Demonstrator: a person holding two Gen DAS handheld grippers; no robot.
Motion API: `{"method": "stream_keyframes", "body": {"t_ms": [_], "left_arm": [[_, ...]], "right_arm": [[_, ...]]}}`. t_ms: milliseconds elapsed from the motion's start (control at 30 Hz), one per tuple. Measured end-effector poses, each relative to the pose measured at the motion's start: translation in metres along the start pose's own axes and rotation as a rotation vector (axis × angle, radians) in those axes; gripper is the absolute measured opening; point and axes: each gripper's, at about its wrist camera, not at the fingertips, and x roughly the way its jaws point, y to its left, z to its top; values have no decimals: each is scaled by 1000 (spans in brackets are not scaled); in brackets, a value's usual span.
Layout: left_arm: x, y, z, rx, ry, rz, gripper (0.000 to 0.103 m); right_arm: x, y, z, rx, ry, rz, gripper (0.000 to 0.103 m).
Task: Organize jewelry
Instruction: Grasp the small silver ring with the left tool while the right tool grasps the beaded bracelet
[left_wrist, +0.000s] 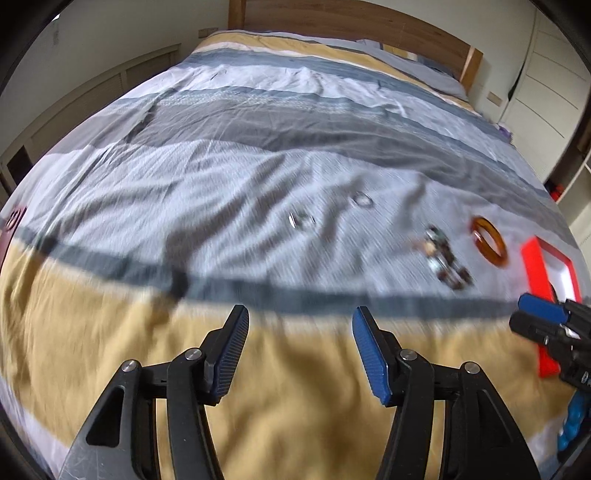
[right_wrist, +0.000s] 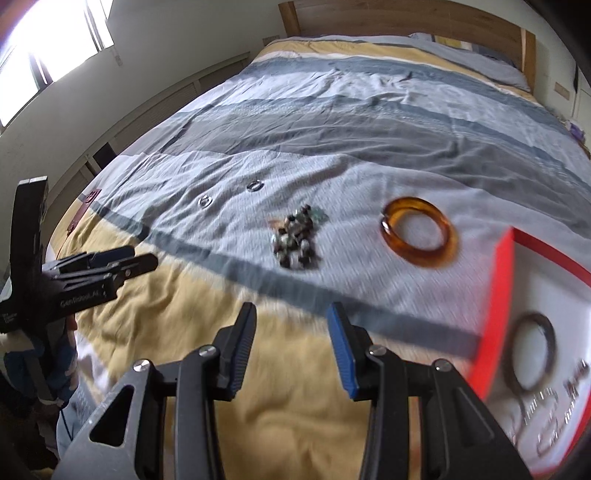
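Right wrist view shows the red box (right_wrist: 496, 295) at the right edge of the bed (right_wrist: 332, 110), already holding a dark ring and some chains. It looks stiff and light, easy to push on the soft blanket. Just beside it lies the amber bangle (right_wrist: 419, 230), hard, smooth and likely slippery, so pinch it across its rim. Near that sits a heap of beads (right_wrist: 295, 240), floppy and loose, best grabbed in the middle of the pile. Two tiny silver rings (right_wrist: 205, 201) lie farther off; they look thin and easy to lose in the folds. The right gripper (right_wrist: 291, 347) and left gripper (left_wrist: 299, 347) both hang over the bed with fingers apart, holding nothing.
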Motion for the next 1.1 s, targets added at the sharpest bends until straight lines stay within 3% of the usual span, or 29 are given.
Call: {"method": "stream_keyframes", "body": {"t_ms": [367, 467, 733, 833, 1100], "left_arm": [[68, 4, 47, 38, 3, 57, 57], [76, 1, 50, 54, -8, 56, 48], [80, -9, 47, 87, -21, 39, 21], [77, -9, 44, 80, -17, 27, 19], [54, -9, 32, 59, -13, 1, 18]], "right_arm": [[70, 0, 38, 9, 28, 35, 42], [79, -1, 40, 15, 35, 25, 42], [88, 5, 39, 4, 26, 29, 41], [89, 9, 36, -11, 37, 43, 24], [68, 16, 27, 2, 10, 72, 23]]}}
